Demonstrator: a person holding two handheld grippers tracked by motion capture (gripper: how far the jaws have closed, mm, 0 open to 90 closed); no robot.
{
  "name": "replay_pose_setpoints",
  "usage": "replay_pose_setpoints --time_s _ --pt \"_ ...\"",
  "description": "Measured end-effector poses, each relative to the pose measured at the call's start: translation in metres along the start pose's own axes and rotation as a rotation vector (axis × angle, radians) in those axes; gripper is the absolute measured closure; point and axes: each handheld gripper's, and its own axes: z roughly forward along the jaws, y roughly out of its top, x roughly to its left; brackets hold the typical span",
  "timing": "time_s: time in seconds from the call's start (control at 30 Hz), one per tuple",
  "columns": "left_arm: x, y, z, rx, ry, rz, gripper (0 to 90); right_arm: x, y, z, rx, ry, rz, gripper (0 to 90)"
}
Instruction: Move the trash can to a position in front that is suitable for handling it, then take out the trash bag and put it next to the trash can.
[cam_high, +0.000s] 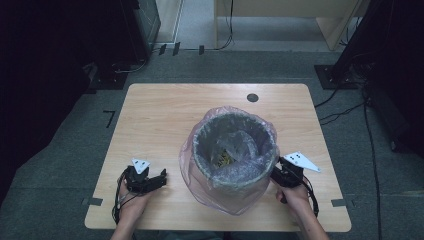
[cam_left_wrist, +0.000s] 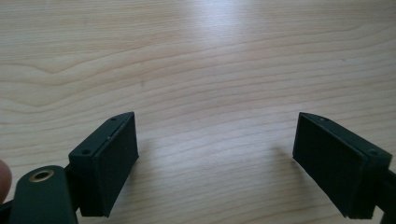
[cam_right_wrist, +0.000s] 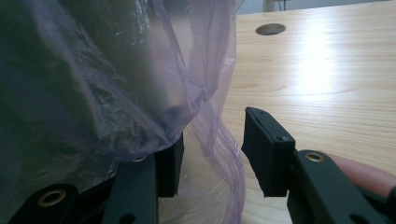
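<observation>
Lined bin (cam_high: 235, 152) stands mid-worktop (cam_high: 150, 115), pink bag (cam_high: 192, 165) draped over its rim. My right claw (cam_high: 278, 171) at its 3 o'clock, spread, film between the jaws, not yet pinched. Left claw (cam_high: 161, 178), at its 9, released, idle. I judge bag handling barely begun.

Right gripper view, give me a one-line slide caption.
Open right gripper straddling a loose fold of the pink plastic bag that lines the bin, on the wooden table.
</observation>
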Motion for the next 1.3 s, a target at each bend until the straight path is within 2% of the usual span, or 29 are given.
replay_pose_setpoints --time_s 0.3,0.67,0.73,0.87,0.97,1.1,1.27,1.3 --pt "-0.012 0.001 0.002 0.009 -0.035 0.031 13.6 0.019 -0.004 0.002 0.011 0.047 -0.024 58.2" --pt "-0.019 0.001 0.002 0.003 -0.058 0.027 13.6 0.038 -0.010 0.004 0.021 0.115 -0.062 57.5" --pt "-0.018 0.001 0.001 0.002 -0.059 0.027 13.6 0.040 -0.010 0.003 0.017 0.138 -0.071 54.0" --pt "-0.013 0.001 -0.001 -0.008 -0.065 0.010 13.6 0.037 -0.007 -0.006 0.018 0.165 -0.059 38.0" --pt "-0.009 0.001 -0.004 -0.015 -0.071 -0.001 13.6 0.024 -0.004 -0.019 0.001 0.144 -0.034 34.8" --pt "-0.011 0.004 -0.005 -0.030 -0.090 -0.019 13.6 0.002 -0.003 -0.032 -0.023 0.068 0.013 33.9" --pt "-0.016 0.008 -0.009 -0.047 -0.122 -0.036 13.6 -0.021 -0.009 -0.029 0.021 -0.062 0.013 32.9" --pt "-0.017 0.009 -0.010 -0.054 -0.125 -0.035 13.6 -0.025 -0.010 -0.028 0.031 -0.071 0.026 32.7"
